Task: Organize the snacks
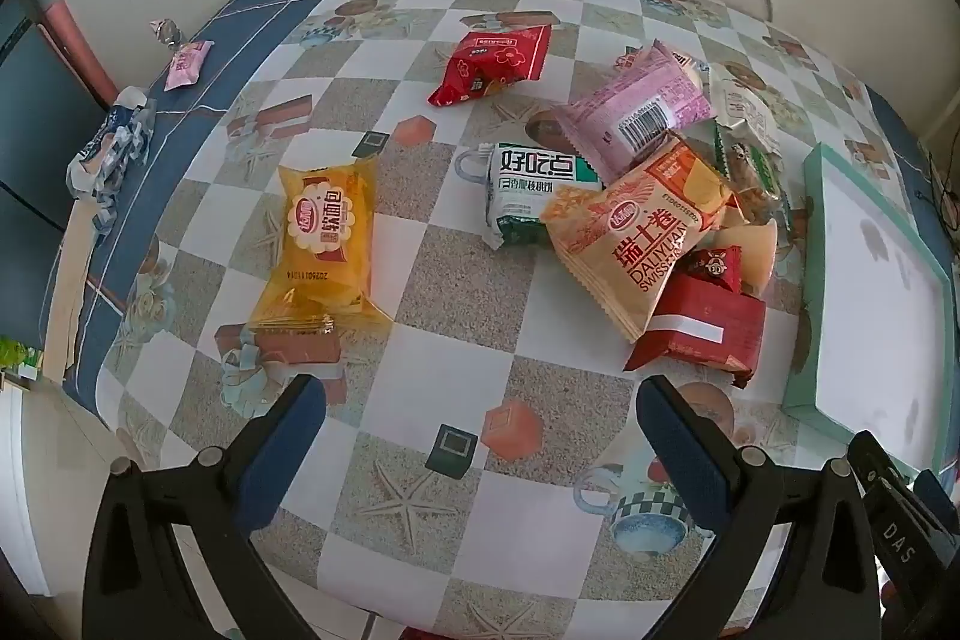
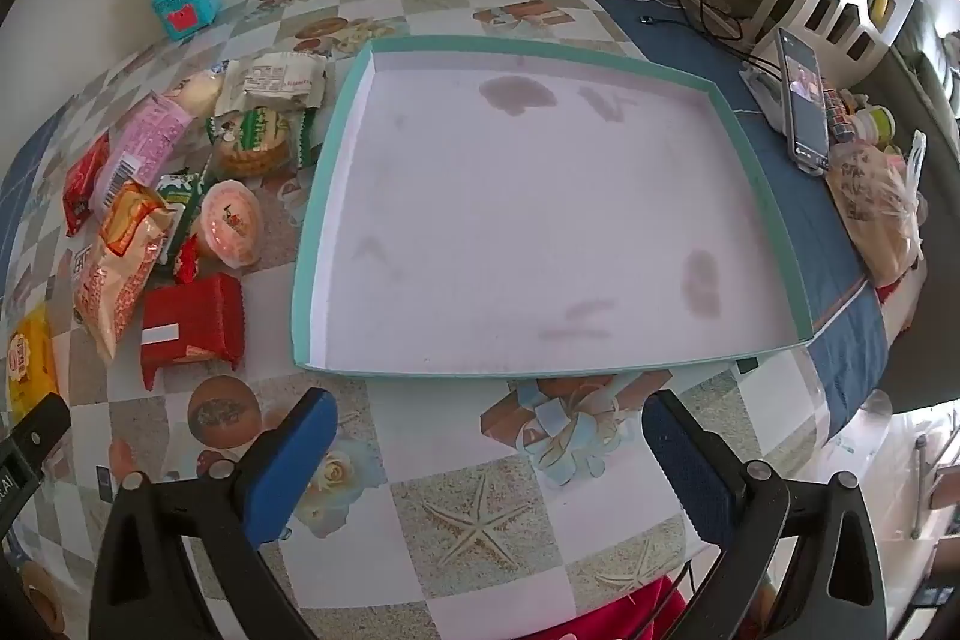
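While both sets of fingers, left gripper [image 1: 480, 451] and right gripper [image 2: 489, 466], hang spread wide and hold nothing, the crinkly snack pile [image 1: 654, 196] sits mid-right in the left view. A glossy yellow cake pack [image 1: 324, 244] lies apart. The shallow teal tray [image 2: 762, 172] fills the right view's centre; a phone [image 2: 803, 100] stands upper right on the checkered table [image 2: 480, 520].
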Demonstrator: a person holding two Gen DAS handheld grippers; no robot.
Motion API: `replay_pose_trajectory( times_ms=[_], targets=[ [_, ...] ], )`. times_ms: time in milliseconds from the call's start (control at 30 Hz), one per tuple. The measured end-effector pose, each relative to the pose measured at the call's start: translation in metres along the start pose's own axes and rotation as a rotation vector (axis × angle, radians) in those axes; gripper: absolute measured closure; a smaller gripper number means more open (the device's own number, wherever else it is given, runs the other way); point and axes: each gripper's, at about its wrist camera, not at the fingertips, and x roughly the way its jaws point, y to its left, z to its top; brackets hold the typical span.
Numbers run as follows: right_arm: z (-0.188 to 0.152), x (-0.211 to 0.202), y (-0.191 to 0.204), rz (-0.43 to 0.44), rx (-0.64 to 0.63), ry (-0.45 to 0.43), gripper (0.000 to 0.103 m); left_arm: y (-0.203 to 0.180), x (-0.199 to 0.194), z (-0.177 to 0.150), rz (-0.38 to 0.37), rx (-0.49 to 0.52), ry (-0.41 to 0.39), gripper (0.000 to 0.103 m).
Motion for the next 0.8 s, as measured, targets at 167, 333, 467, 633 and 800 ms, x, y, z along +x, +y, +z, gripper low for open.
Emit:
replay_pose_trajectory(
  times_ms=[167, 333, 467, 633, 800],
  targets=[
    [-0.0006, 0.0003, 0.0, 0.0, 0.001, 0.0, 0.0, 0.0005, 0.0007, -0.0002, -0.001, 0.001, -0.001, 0.0],
    [-0.001, 0.0008, -0.0006, 0.0, 0.0, 0.0, 0.0, 0.0005, 0.0025, -0.0006, 0.0, 0.004, 0.001, 0.0],
    [-0.0013, 0.0009, -0.0007, 0.001, -0.001, 0.0, 0.0, 0.0006, 0.0003, -0.0005, 0.0, 0.001, 0.001, 0.0],
    [-0.0017, 0.0011, -0.0002, 0.001, -0.001, 0.0, 0.0, 0.0001, 0.0002, -0.0004, 0.0, 0.0, -0.001, 0.0],
    [-0.0015, 0.0012, -0.0003, 0.002, 0.0, 0.0, 0.0, 0.0, 0.0002, -0.0004, 0.0, 0.0, 0.0, 0.0]
  ],
)
